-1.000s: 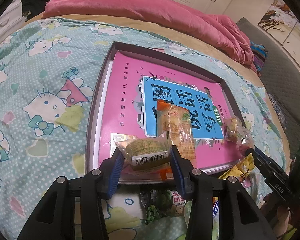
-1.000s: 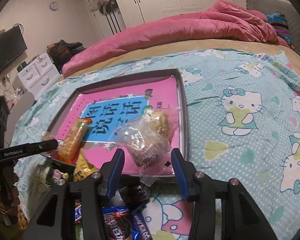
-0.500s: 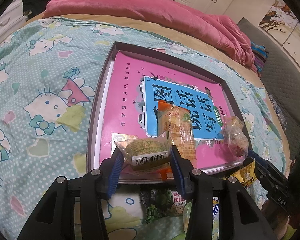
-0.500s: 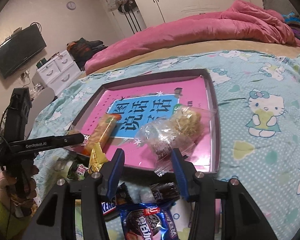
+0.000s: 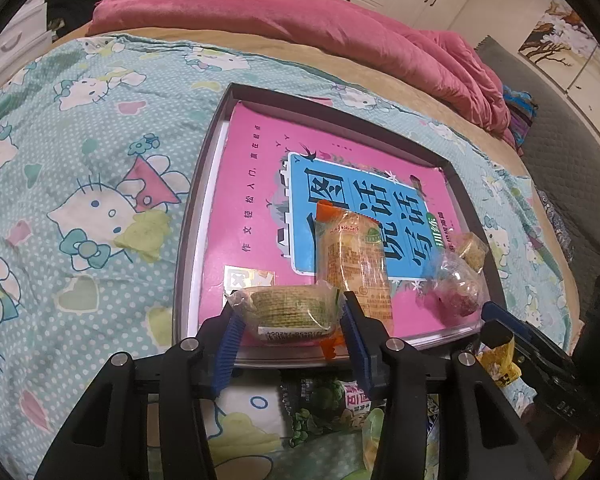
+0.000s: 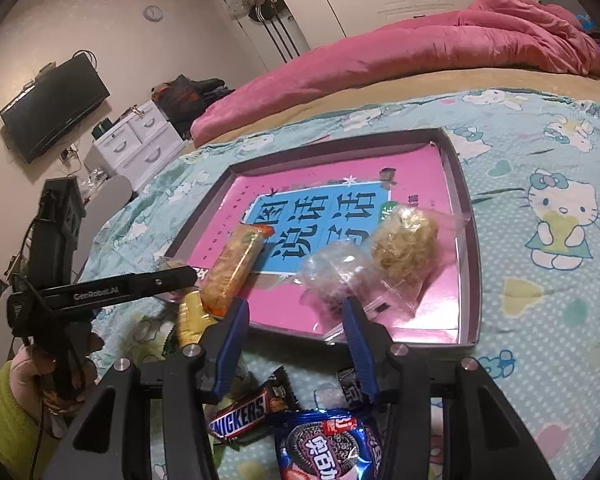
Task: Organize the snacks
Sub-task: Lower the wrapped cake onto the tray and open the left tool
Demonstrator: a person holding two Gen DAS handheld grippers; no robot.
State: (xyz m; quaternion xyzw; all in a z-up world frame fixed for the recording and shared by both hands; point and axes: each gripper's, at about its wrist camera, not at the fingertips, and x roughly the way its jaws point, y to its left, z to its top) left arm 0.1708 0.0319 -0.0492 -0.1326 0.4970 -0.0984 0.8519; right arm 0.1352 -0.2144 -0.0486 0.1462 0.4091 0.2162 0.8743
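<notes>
The left gripper point(image 5: 290, 320) is pinching a green wrapped cake point(image 5: 290, 310) between its 2 blue pads, over the near edge of the tray point(image 5: 188, 240). The right gripper point(image 6: 296, 320) is standing with its jaws spread and nothing between them, just short of the tray's near edge; a clear bag of pastries point(image 6: 376, 260) is lying inside the tray beyond its tips. An orange biscuit pack point(image 5: 354, 264) is lying mid-tray on the pink book point(image 5: 256, 184). A Snickers bar point(image 6: 252, 416) and an Oreo pack point(image 6: 328, 444) are lying outside the tray, on the near side.
</notes>
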